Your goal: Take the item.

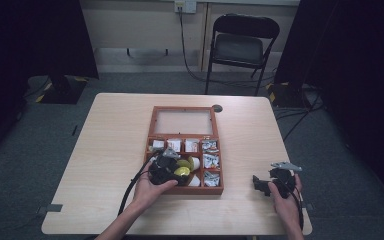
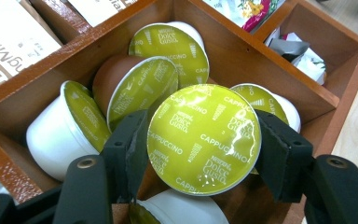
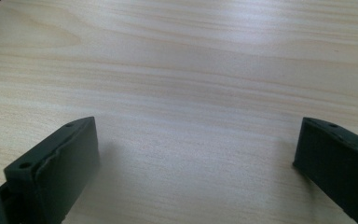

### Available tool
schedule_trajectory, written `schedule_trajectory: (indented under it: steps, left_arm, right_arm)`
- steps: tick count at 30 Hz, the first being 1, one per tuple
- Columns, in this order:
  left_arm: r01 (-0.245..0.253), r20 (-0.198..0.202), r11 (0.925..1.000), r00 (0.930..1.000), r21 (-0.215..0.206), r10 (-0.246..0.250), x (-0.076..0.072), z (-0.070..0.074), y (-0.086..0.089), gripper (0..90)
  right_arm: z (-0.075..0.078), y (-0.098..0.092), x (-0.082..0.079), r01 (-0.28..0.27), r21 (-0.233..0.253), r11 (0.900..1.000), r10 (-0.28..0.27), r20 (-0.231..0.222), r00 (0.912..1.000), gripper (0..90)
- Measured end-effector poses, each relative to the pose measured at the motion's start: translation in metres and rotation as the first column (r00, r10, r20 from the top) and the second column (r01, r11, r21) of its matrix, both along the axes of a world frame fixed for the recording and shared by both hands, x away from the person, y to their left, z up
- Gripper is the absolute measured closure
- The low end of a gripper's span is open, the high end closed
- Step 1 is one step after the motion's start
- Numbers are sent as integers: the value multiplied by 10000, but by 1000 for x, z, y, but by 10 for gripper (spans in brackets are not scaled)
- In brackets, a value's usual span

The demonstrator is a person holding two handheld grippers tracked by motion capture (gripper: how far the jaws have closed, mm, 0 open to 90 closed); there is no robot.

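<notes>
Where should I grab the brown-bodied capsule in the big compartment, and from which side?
Grip the brown-bodied capsule across its round body just under the foil rim, coming from above. It lies tilted with its green lid facing up and outward, wedged among other capsules, so its sides are probably easier to reach than its base. The left hand-held gripper already holds one.

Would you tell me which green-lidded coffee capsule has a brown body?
The brown-bodied green-lidded capsule lying on its side behind the left claw; the others visible are white.

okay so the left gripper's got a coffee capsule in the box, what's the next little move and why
Probably lift it straight up. The left gripper is closed on the green-lidded capsule, which sits among other capsules inside the wooden box.
</notes>
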State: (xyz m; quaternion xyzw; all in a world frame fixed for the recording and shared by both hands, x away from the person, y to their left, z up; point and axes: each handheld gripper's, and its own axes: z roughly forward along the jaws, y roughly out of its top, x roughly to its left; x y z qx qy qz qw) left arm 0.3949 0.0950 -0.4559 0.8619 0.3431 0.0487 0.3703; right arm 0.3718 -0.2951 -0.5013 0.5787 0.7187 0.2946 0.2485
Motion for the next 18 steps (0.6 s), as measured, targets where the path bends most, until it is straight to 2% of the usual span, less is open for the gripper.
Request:
schedule_trajectory:
  steps: [18]
  left_arm:
    - [-153,287,9982,9994,-584,170,0,12,13,395]
  right_arm:
    - [0,0,0,-1,-1,10000,1,1,10000,0]
